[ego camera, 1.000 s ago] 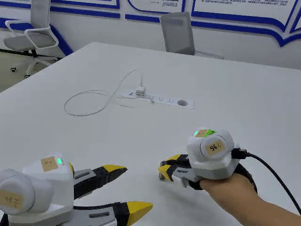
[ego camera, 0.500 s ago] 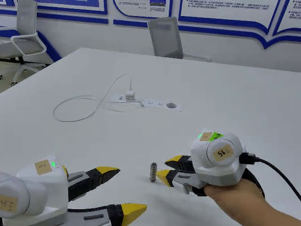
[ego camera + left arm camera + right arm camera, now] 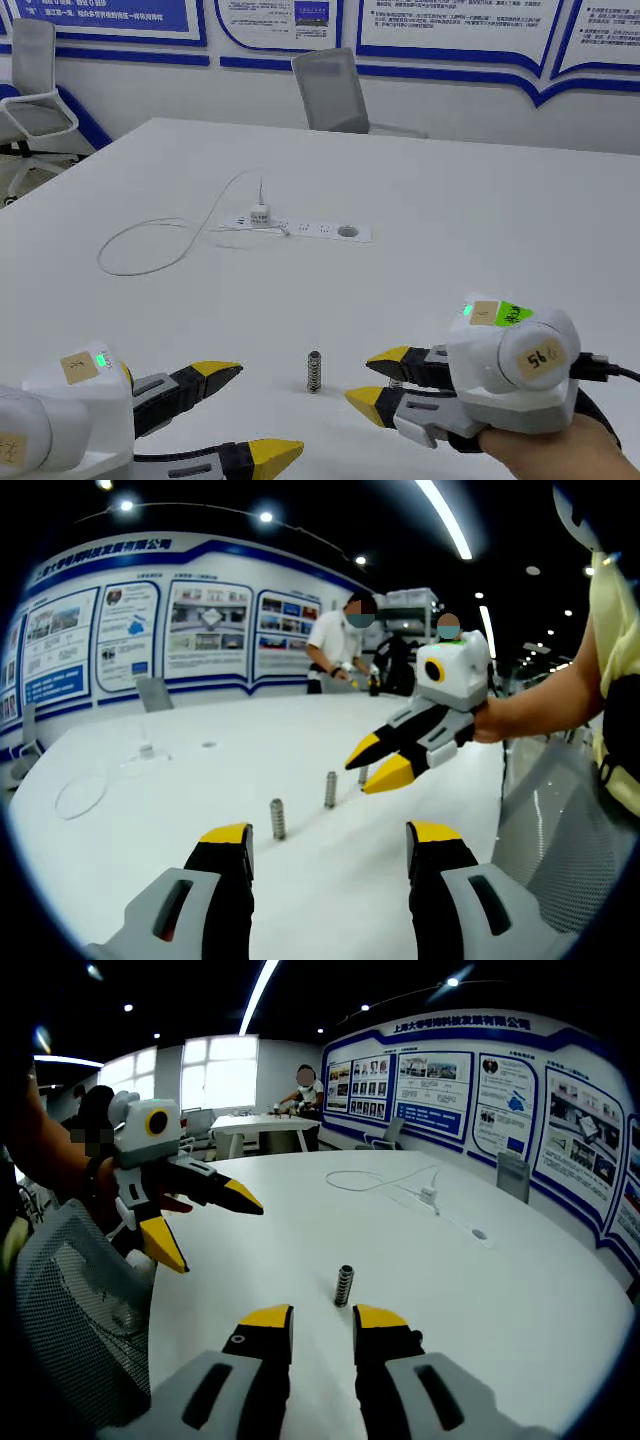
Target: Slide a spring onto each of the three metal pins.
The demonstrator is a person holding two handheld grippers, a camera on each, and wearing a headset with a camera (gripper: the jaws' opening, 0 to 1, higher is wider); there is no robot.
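A short coil spring stands upright on a pin [image 3: 314,371] on the white table [image 3: 470,230], between my two grippers. The left gripper view has this spring [image 3: 278,818] nearest, a second upright pin [image 3: 330,789] behind it, and a third [image 3: 363,775] half hidden by the right gripper's tip. My right gripper [image 3: 372,378] is open and holds nothing, a little right of the spring [image 3: 344,1285]. My left gripper [image 3: 245,412] is wide open at the lower left, short of the spring. Each gripper faces the other: left gripper [image 3: 205,1225], right gripper [image 3: 375,765].
A white power strip [image 3: 300,228] with a plugged charger [image 3: 260,213] and a looping white cable [image 3: 150,245] lies mid-table. Grey chairs [image 3: 335,90] stand at the far edge. People stand in the background of both gripper views.
The right gripper, earlier closed around the spring, has opened and pulled back to the right, leaving the spring standing on its pin. The head camera has tilted, shifting the whole scene.
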